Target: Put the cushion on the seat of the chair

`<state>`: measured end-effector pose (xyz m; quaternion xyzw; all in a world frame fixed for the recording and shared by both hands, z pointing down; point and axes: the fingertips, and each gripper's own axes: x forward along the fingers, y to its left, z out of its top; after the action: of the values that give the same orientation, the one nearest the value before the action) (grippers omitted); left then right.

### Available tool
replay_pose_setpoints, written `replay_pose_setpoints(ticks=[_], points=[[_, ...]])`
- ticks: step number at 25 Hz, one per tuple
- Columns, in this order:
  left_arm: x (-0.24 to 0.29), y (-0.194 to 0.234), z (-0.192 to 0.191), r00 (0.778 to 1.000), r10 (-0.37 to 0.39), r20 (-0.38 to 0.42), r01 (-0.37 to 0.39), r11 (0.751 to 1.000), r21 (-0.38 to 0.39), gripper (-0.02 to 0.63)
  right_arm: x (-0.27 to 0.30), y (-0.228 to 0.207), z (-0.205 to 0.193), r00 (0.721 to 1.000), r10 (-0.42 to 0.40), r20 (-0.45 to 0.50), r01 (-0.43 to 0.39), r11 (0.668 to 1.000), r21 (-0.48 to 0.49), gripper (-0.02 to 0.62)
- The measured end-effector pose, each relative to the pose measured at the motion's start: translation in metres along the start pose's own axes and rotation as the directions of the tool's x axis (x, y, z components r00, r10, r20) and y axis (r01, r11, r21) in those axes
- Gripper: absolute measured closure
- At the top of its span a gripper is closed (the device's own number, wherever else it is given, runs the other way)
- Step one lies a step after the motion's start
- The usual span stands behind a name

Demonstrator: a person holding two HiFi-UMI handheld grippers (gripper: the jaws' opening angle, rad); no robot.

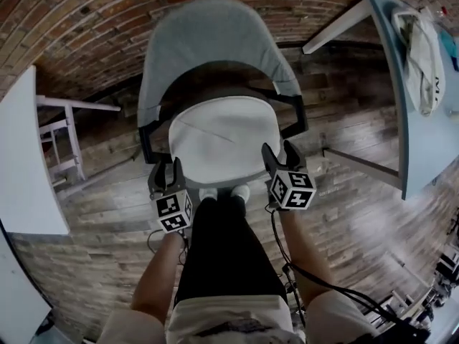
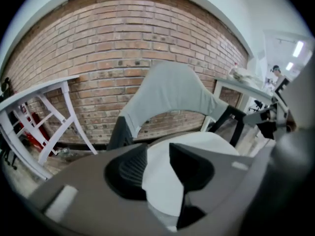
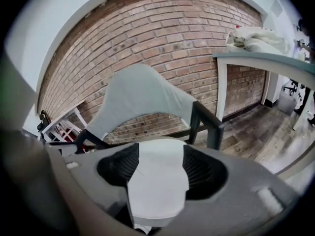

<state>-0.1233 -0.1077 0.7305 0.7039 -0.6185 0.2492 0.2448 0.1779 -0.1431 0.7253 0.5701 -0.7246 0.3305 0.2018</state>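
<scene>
White cushion [image 1: 219, 138], chair [image 1: 208, 41] with pale grey back and black frame, red-brown brick wall [image 1: 86, 13], brown wood-plank floor [image 1: 358, 213], black trousers [image 1: 226, 249].

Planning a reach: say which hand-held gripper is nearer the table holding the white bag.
Right. The right hand-held gripper is at the cushion's front corner on the table's side; the left hand-held gripper is at the opposite corner.

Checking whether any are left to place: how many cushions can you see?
1. The cushion lies on the seat of the chair, straight in front of the person. Others could be hidden out of view.
</scene>
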Motion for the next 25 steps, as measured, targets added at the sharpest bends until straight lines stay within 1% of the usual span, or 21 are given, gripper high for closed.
replay_pose_setpoints(ticks=[4,9,10,13,14,16,17,19,25], points=[[-0.029,-0.005,0.053,0.999,-0.042,0.033,0.041,0.999,0.030,0.499,-0.032,0.026,0.042,0.999,0.008,0.051,-0.008,1.000,-0.010,0.322],[-0.085,-0.008,0.125,0.992,-0.085,0.089,0.080,0.995,0.057,0.499,-0.091,0.065,0.093,0.993,0.027,0.114,-0.024,0.999,-0.024,0.326],[-0.097,-0.009,0.139,0.990,-0.096,0.103,0.090,0.994,0.062,0.499,-0.103,0.075,0.104,0.991,0.034,0.131,-0.031,0.999,-0.029,0.353],[-0.130,-0.013,0.181,0.980,-0.134,0.148,0.123,0.989,0.082,0.502,-0.140,0.107,0.138,0.980,0.059,0.188,-0.053,0.998,-0.038,0.364],[-0.140,-0.015,0.193,0.977,-0.147,0.156,0.134,0.987,0.093,0.505,-0.153,0.117,0.149,0.976,0.066,0.207,-0.058,0.997,-0.041,0.385],[-0.160,-0.021,0.213,0.970,-0.172,0.171,0.153,0.981,0.122,0.529,-0.177,0.134,0.169,0.966,0.074,0.248,-0.065,0.997,-0.044,0.405],[-0.170,-0.024,0.223,0.966,-0.183,0.184,0.160,0.978,0.135,0.537,-0.188,0.140,0.178,0.960,0.075,0.268,-0.065,0.997,-0.045,0.440],[-0.189,-0.028,0.241,0.955,-0.204,0.215,0.175,0.973,0.150,0.557,-0.209,0.151,0.194,0.949,0.076,0.305,-0.065,0.997,-0.045,0.457],[-0.239,-0.040,0.275,0.924,-0.260,0.279,0.213,0.959,0.188,0.600,-0.258,0.179,0.220,0.924,0.097,0.370,-0.076,0.994,-0.073,0.593]])
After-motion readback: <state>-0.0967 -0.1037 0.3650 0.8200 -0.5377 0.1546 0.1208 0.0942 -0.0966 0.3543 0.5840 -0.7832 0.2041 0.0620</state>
